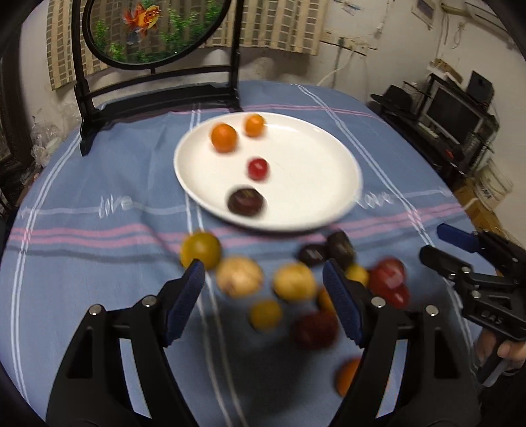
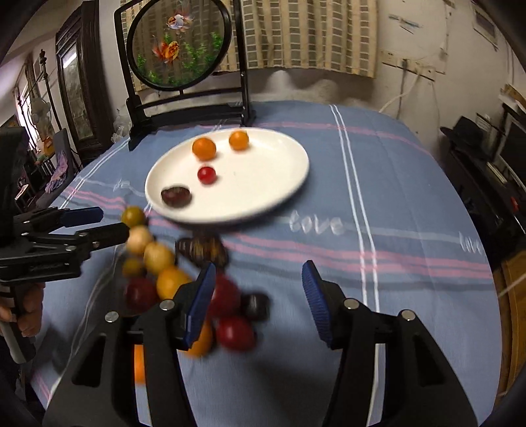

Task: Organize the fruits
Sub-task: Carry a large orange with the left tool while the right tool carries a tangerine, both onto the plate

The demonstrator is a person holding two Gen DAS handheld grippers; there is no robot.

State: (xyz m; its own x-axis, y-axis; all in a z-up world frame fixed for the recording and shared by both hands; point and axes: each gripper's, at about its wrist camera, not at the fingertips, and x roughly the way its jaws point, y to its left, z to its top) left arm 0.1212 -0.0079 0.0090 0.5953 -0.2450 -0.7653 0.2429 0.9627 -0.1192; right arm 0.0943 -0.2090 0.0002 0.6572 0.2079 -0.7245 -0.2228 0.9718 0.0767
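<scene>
A white plate (image 1: pixel 312 170) (image 2: pixel 263 177) sits mid-table and holds two orange fruits (image 1: pixel 224 137), a small red fruit (image 1: pixel 258 168) and a dark fruit (image 1: pixel 246 201). Several loose fruits lie on the cloth in front of it, among them a yellow-green fruit (image 1: pixel 200 249), a tan fruit (image 1: pixel 239 276) and a red fruit (image 2: pixel 235 331). My left gripper (image 1: pixel 263 267) (image 2: pixel 111 222) hovers open over this pile, gripping nothing. My right gripper (image 2: pixel 259 267) (image 1: pixel 434 241) is open at the pile's right edge, with only cloth between its fingers.
A black stand with a round goldfish screen (image 1: pixel 151 29) (image 2: pixel 179 49) rises at the table's far side behind the plate. The blue striped tablecloth (image 2: pixel 394 197) covers the table. Dark shelves with electronics (image 1: pixel 453 111) stand beyond the right edge.
</scene>
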